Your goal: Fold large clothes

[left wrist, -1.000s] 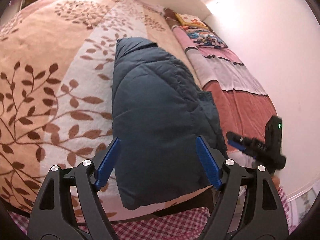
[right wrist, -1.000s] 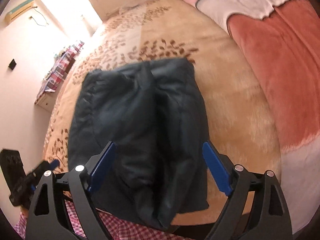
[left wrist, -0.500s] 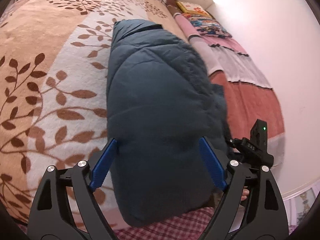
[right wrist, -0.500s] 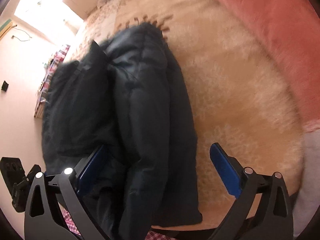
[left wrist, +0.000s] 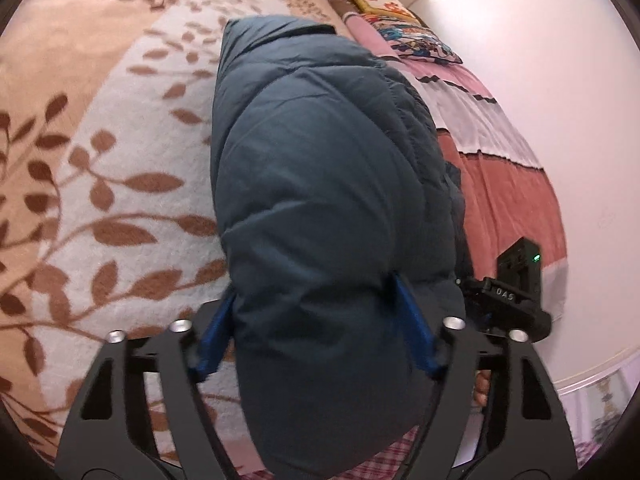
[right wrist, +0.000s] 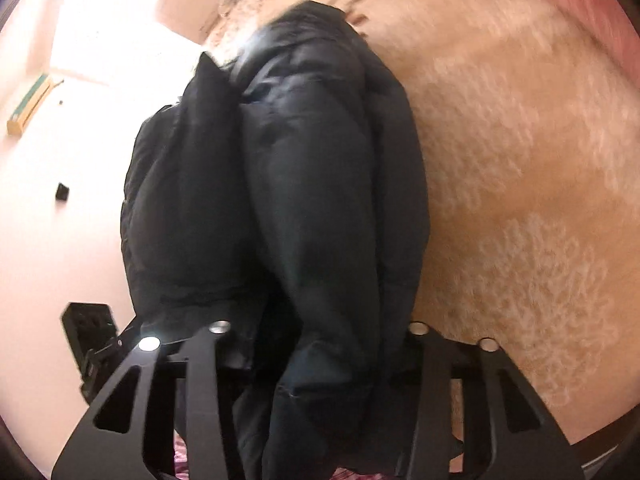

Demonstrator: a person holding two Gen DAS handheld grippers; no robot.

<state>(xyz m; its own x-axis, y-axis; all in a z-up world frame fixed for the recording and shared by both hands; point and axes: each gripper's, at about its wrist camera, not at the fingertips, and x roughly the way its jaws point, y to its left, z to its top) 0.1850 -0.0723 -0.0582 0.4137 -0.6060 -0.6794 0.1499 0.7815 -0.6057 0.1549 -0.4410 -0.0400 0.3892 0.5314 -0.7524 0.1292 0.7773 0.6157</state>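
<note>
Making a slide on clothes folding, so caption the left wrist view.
Left gripper straddles the near end of a folded dark blue jacket on a leaf-patterned blanket.

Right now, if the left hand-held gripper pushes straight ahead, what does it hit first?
The dark blue puffer jacket: its near end already bulges between the left hand-held gripper fingers, probably touching them.

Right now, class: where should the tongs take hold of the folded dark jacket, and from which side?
Grip the jacket at its near short end, coming from the bed's near edge along its length. It lies as a long, puffy bundle running away across the leaf-patterned blanket, and that end reaches the blanket's edge, so open fingers can straddle it.
</note>
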